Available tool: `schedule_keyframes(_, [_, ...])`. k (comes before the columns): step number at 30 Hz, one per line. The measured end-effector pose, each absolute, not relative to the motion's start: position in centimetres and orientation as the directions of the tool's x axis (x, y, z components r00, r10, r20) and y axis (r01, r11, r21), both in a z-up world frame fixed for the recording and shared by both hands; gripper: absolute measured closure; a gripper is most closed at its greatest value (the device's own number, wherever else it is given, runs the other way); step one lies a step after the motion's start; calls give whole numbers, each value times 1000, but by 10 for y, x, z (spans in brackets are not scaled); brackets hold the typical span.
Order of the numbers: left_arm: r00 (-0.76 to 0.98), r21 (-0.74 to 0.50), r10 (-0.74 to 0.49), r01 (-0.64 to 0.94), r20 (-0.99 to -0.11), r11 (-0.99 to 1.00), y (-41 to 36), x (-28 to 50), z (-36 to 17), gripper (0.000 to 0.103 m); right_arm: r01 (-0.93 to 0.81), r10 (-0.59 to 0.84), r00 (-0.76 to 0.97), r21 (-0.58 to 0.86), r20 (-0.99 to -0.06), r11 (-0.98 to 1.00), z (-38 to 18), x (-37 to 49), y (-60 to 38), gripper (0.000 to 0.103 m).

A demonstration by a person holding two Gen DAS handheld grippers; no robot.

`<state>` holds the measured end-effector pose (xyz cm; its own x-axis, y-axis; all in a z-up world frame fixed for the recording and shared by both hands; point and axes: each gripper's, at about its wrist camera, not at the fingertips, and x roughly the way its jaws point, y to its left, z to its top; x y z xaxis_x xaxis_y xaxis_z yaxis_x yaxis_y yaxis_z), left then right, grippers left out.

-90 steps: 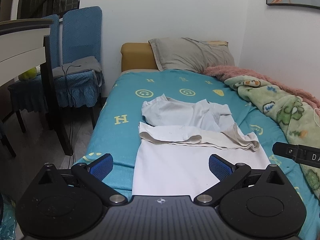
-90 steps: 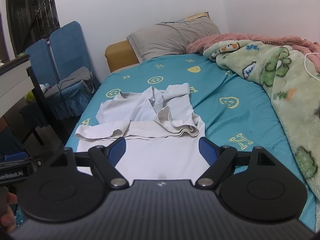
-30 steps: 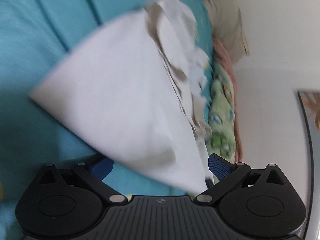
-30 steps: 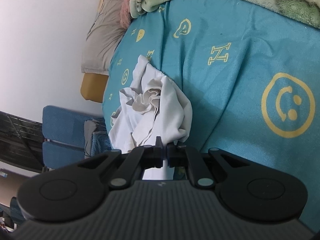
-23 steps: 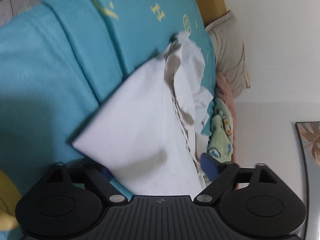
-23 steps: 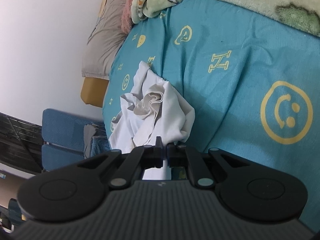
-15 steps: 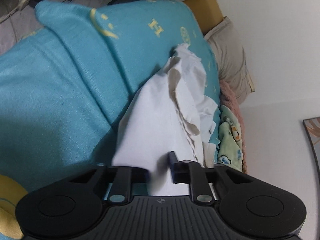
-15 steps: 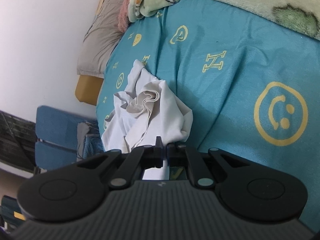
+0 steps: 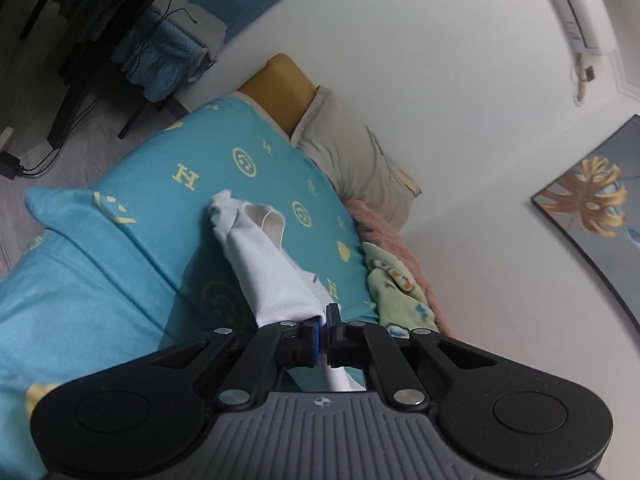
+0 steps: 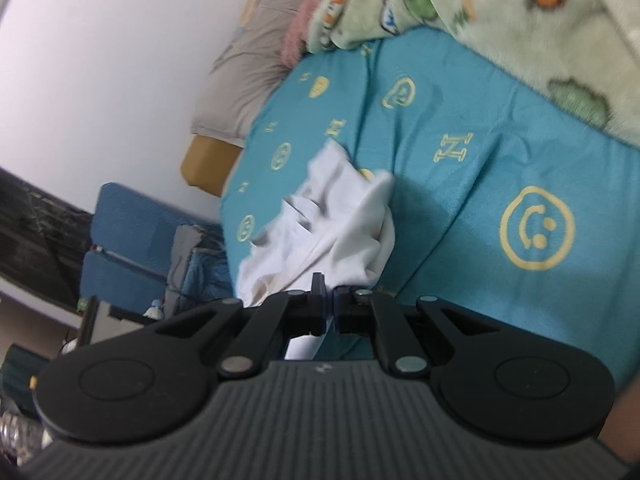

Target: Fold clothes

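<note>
Left gripper (image 9: 323, 322): was seen with its jaws drawn together on a pinch of the white garment (image 9: 272, 276); cloth was drawn through the narrow gap and hung out behind the blue pads.
Left gripper pose: was rolled sharply to one side, so that the bed (image 9: 120, 264) ran slantwise across its view; the fingers were aimed along the bed toward the pillow (image 9: 352, 160).
Right gripper (image 10: 329, 306): was likewise closed tight on the garment (image 10: 336, 228), a strip of white fabric being visible between and below the fingers.
Right gripper pose: was rolled the opposite way, with the fingers directed along the bed toward its head; a little of the person's hand (image 10: 618, 436) was seen at the lower right edge behind the gripper.
Garment: was held at one end by both grippers and was drawn up from the bed; in the left wrist view it stretched away in a narrow taut band, with its far end, where a beige-edged opening showed, near or on the sheet.
Garment, right wrist view: was bunched in loose folds just ahead of the fingers, above the teal sheet printed with yellow smileys and letters.
Surroundings: a green cartoon blanket (image 10: 500, 12) lay along the wall side of the bed, a blue chair (image 10: 132, 240) stood beside it, and a framed leaf picture (image 9: 596, 204) hung on the wall.
</note>
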<state>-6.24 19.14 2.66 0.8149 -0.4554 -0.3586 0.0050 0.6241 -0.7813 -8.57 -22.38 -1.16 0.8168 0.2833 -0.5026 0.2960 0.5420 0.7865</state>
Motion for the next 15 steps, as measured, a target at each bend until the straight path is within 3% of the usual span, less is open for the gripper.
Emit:
schedule_keyframes(7, [809, -793, -492, 54, -321, 607, 195, -178, 57, 100, 227, 303, 833, 785, -463, 577, 24, -166, -223, 97])
schedule_keyframes(15, [812, -795, -457, -14, -364, 607, 205, -152, 63, 99, 238, 296, 838, 794, -459, 559, 30, -146, -227, 97])
